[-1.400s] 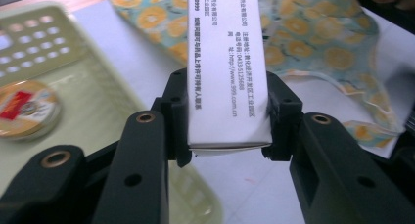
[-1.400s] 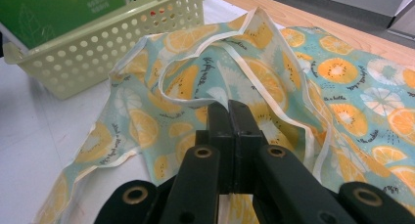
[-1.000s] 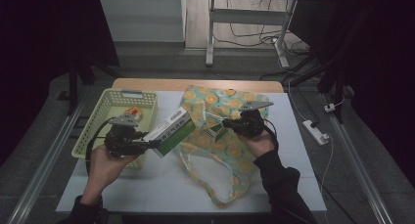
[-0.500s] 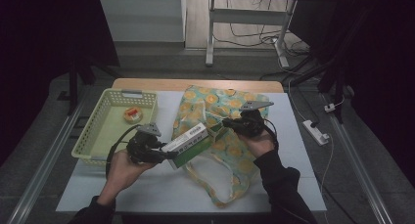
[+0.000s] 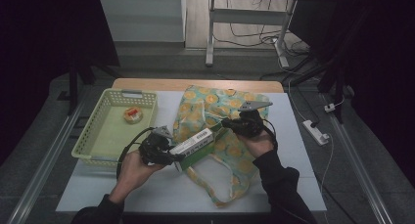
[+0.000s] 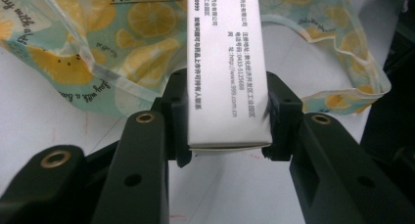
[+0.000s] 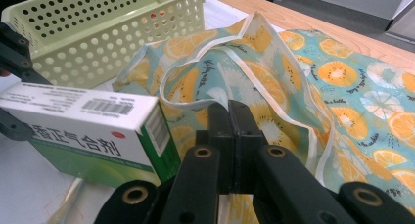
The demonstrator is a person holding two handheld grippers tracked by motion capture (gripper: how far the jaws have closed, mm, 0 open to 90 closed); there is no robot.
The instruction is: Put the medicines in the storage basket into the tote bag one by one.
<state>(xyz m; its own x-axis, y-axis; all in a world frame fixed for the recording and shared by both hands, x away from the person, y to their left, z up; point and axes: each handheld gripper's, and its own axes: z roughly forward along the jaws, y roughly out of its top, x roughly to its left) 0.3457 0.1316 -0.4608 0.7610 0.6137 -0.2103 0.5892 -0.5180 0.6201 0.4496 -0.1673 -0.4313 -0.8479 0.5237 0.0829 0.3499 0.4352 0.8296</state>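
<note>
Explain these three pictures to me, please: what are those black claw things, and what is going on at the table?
A person works with a hand-held two-jaw tool in each hand. One camera looks down from above; the others ride on the tools. The left gripper clamps a green and white box by its end, its pads pressing both sides. The right gripper is shut on the rim of a fruit-print bag, holding its mouth up, with the box just in front of it. A pale green basket with a small orange item stands on the table.
</note>
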